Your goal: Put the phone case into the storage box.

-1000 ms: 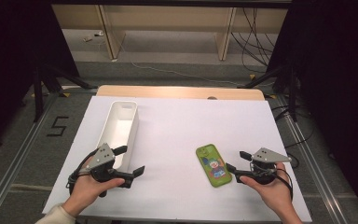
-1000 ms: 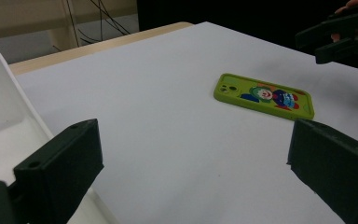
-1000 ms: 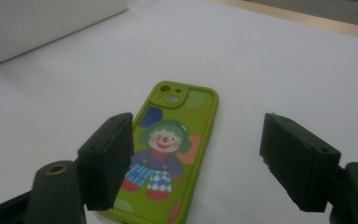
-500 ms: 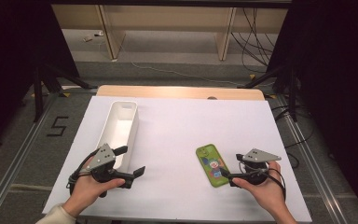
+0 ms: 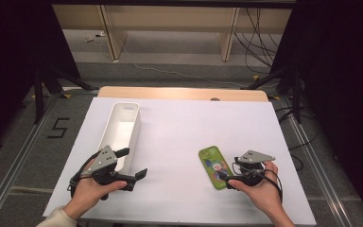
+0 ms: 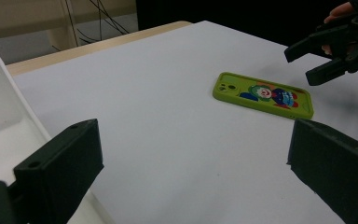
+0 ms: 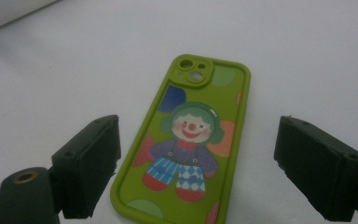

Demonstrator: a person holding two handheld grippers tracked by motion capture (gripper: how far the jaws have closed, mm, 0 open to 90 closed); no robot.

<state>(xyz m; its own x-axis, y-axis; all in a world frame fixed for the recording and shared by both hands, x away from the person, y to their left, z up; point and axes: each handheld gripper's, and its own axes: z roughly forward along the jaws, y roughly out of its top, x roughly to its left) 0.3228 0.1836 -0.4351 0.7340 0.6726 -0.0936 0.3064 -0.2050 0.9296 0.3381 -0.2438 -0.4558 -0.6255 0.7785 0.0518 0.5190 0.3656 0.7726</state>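
**Phone lies just ahead of the right claw**

While it lies flat on the desk (image 5: 179,123), the phone (image 5: 215,167) has its long axis running away from the person, straight ahead between the right claw's (image 5: 230,178) wide-open, empty jaws. The left claw (image 5: 133,164), also open and empty, sits well apart beside the bin (image 5: 123,127).

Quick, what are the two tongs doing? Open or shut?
Left tongs: open, holding nothing, beside the bin.
Right tongs: open, either side of the phone, not gripping it.
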